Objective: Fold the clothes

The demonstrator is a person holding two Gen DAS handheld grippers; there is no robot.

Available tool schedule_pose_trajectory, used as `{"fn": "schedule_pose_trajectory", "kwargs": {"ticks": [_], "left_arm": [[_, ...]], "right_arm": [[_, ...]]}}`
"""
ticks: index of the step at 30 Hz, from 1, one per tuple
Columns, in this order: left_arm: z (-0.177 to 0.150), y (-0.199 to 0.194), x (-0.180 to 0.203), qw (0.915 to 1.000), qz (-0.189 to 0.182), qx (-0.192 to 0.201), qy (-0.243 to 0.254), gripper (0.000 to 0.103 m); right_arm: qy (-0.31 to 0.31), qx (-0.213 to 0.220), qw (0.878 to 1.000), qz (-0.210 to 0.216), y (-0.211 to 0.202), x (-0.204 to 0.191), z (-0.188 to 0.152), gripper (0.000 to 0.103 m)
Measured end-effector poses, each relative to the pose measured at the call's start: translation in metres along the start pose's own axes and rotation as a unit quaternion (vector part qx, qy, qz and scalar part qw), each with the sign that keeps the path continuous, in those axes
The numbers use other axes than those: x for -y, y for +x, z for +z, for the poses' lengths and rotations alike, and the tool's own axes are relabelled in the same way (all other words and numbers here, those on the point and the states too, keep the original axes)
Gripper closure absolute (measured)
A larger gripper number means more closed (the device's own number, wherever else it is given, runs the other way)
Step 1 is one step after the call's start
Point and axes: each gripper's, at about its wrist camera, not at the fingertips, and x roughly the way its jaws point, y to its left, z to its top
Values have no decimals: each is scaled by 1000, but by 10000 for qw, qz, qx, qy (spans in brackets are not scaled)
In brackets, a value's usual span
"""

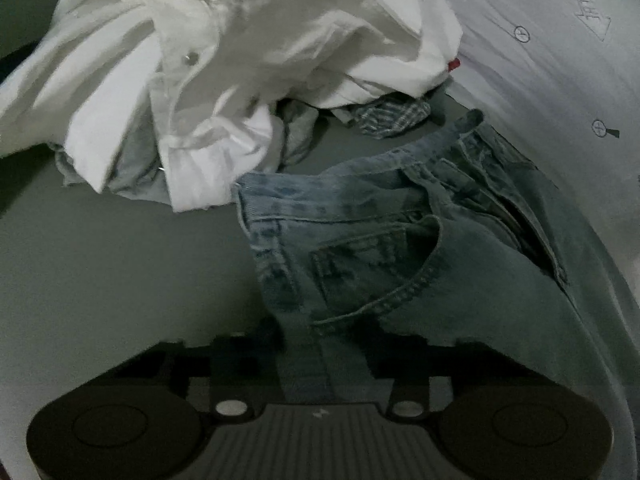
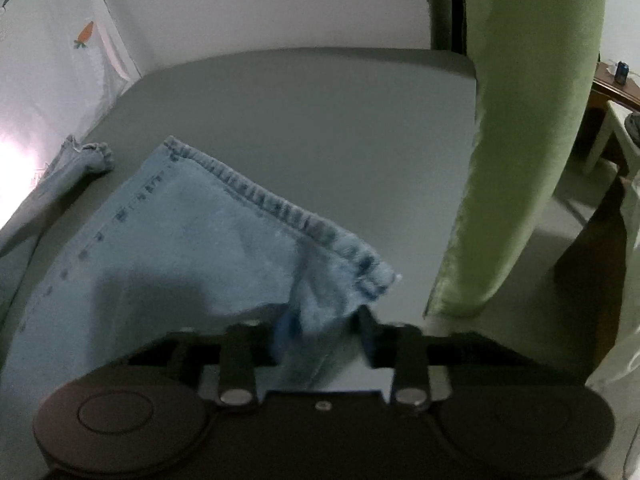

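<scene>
Light blue jeans (image 1: 400, 240) lie on a grey-green bed surface (image 1: 100, 260), waistband and front pocket toward the left wrist camera. My left gripper (image 1: 324, 344) is shut on the waist fabric at the near side. In the right wrist view a leg of the jeans (image 2: 180, 240) stretches away to the left, its stitched hem slanting across the middle. My right gripper (image 2: 320, 332) is shut on the hem corner. The other leg's frayed hem (image 2: 90, 160) lies at the far left by the wall.
A crumpled white shirt (image 1: 240, 60) is heaped behind the waistband, over a grey garment (image 1: 132, 168) and a checked one (image 1: 388, 116). White sheeting (image 1: 540, 60) hangs at the right. A green curtain (image 2: 520, 120) drops past the bed (image 2: 320, 120) edge; wooden furniture (image 2: 612, 88) stands beyond.
</scene>
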Motion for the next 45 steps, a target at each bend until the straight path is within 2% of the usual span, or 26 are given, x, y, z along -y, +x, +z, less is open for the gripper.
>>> {"fn": "schedule_pose_trajectory", "kwargs": {"ticks": [1,2,5,8,12,15,17,21,25,30,38,45], "left_arm": [[0,-2,-1,10000,38,9,14,72],[1,-3,-1,10000,76,19,27,80],[3,-7,0,9997,182,26,128,87],[6,-8,-5,9999,136,-38,68,87],[5,-11,-5,9994,154,-6,299,87],[5,-14,-3,9993,175,18,318,86],[4,-20,-2,9992,216,77,313,82],[-2,-42,0,9985,260,299,370,82],[-13,-67,9,9973,182,503,513,82],[-25,-82,36,9960,65,524,723,81],[-57,-100,105,9919,-327,530,1110,79],[-104,-108,182,9835,-880,217,1568,77]], "right_arm": [[-14,-32,10000,25,0,2,2,89],[-44,-77,9999,60,-2,4,4,90],[-226,-127,9996,65,-11,7,4,93],[-415,-142,9990,28,-20,9,4,94],[-288,-316,9991,63,-14,16,4,94],[-503,-429,9978,6,-10,7,9,92],[-707,-459,9964,-12,-13,1,13,89],[-964,-434,9943,-145,-20,-7,25,82],[-1011,-358,9942,-25,-26,-9,45,79],[-1040,-274,9941,100,-20,-9,71,77],[-895,-299,9949,347,1,-8,99,74],[-829,-364,9946,500,36,-18,127,71]]}}
